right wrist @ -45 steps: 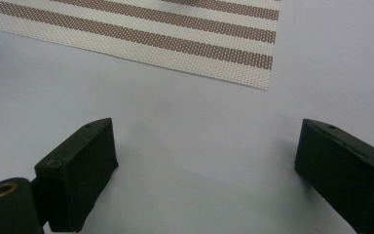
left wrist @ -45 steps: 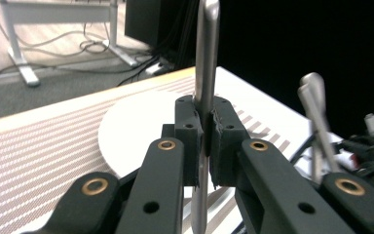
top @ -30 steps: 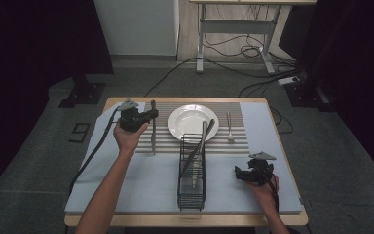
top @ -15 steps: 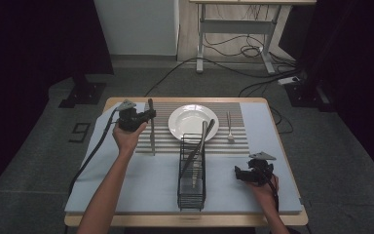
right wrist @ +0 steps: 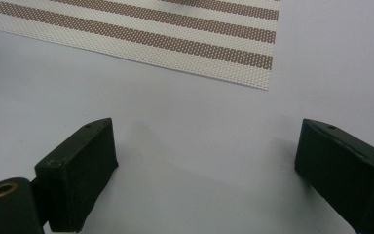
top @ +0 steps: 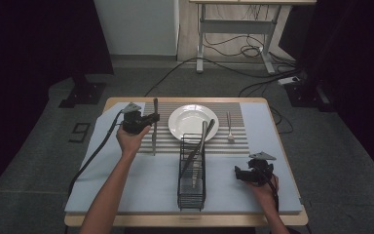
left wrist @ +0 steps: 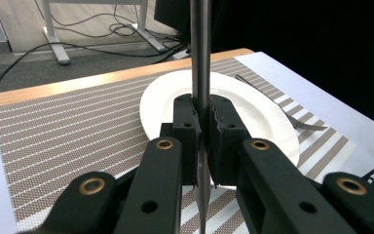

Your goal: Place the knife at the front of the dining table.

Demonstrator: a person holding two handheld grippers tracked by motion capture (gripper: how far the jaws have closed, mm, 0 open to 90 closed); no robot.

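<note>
The knife (left wrist: 200,73) has shifted slightly in the left claw (left wrist: 202,122), seemingly above the mat's (left wrist: 68,126) edge.

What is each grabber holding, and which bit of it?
The left gripper pinches a table knife around its middle, handle pointing up. The right gripper holds nothing; its fingers stand apart.

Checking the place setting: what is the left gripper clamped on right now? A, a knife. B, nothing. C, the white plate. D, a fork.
A: the left gripper has its jaws shut on a knife held upright, with the plate behind it.
</note>
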